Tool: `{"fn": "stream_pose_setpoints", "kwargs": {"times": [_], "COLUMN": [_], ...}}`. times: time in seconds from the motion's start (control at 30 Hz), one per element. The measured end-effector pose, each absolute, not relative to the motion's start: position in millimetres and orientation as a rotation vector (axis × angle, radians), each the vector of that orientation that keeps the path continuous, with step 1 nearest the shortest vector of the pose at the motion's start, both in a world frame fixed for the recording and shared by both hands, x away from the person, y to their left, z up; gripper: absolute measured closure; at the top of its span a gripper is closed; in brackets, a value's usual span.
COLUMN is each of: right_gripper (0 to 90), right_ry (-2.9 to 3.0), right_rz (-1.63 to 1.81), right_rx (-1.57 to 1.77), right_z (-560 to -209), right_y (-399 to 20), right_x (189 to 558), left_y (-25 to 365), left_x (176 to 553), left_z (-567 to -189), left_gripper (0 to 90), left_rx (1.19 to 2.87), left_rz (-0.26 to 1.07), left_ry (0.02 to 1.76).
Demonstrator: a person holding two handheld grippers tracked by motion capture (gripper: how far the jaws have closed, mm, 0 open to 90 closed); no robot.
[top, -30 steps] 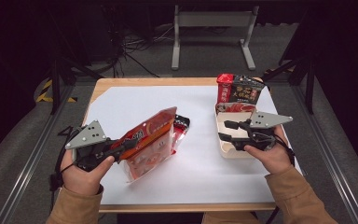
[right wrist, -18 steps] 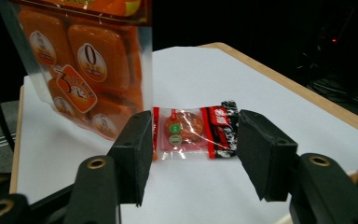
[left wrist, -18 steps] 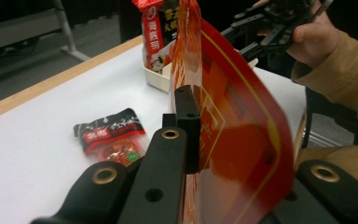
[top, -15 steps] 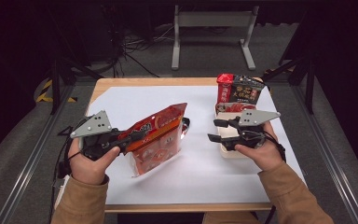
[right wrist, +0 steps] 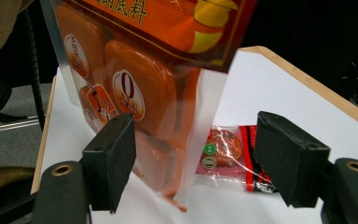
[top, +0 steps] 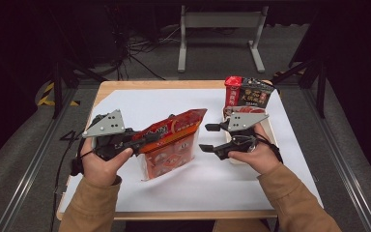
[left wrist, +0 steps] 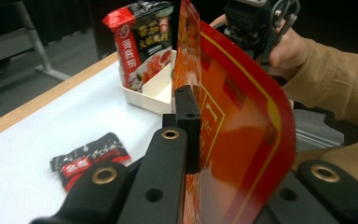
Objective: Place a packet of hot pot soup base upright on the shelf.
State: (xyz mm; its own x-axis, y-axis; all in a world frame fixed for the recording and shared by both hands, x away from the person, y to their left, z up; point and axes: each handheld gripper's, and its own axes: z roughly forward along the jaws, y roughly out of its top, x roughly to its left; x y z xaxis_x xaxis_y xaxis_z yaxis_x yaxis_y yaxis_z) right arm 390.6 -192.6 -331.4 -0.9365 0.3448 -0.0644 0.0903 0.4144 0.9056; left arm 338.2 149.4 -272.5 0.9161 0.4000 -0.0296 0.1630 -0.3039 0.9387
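My left gripper (top: pixel 137 140) is shut on the top edge of a red and orange pouch (top: pixel 171 140), which it holds upright above the white sheet. In the left gripper view the jaws (left wrist: pixel 191 107) pinch the pouch (left wrist: pixel 242 116) along its red band. My right gripper (top: pixel 205 137) stands just right of the pouch, and its jaws have just been opening. In the right gripper view the pouch's clear side edge (right wrist: pixel 140 93) hangs between the wide pads (right wrist: pixel 114 158) without touching either.
A white box (top: pixel 272 129) at the back right holds a standing black and red packet (top: pixel 244 94). A small black and red sachet (left wrist: pixel 91 158) and a pink sachet (right wrist: pixel 223 149) lie on the sheet behind the pouch. The wooden table edge (top: pixel 125 84) frames the sheet.
The left gripper has carried the pouch a little to the right and stood it more upright. The right gripper has moved left toward the pouch and its jaws have spread wider.
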Motion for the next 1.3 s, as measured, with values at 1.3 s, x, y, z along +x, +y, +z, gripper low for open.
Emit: {"fn": "stream_pose_setpoints", "kwargs": {"times": [1.3], "right_gripper": [47.4], "right_ry": [2.555], "right_rz": [1.647], "right_rx": [0.187], "right_z": [-346.3], "right_y": [-177.8], "right_x": [372.2], "left_y": [124.6], "left_x": [350.0], "left_z": [-275.4], "left_gripper": [90.0], "left_rx": [1.809], "left_rz": [0.194], "left_ry": [0.274]}}
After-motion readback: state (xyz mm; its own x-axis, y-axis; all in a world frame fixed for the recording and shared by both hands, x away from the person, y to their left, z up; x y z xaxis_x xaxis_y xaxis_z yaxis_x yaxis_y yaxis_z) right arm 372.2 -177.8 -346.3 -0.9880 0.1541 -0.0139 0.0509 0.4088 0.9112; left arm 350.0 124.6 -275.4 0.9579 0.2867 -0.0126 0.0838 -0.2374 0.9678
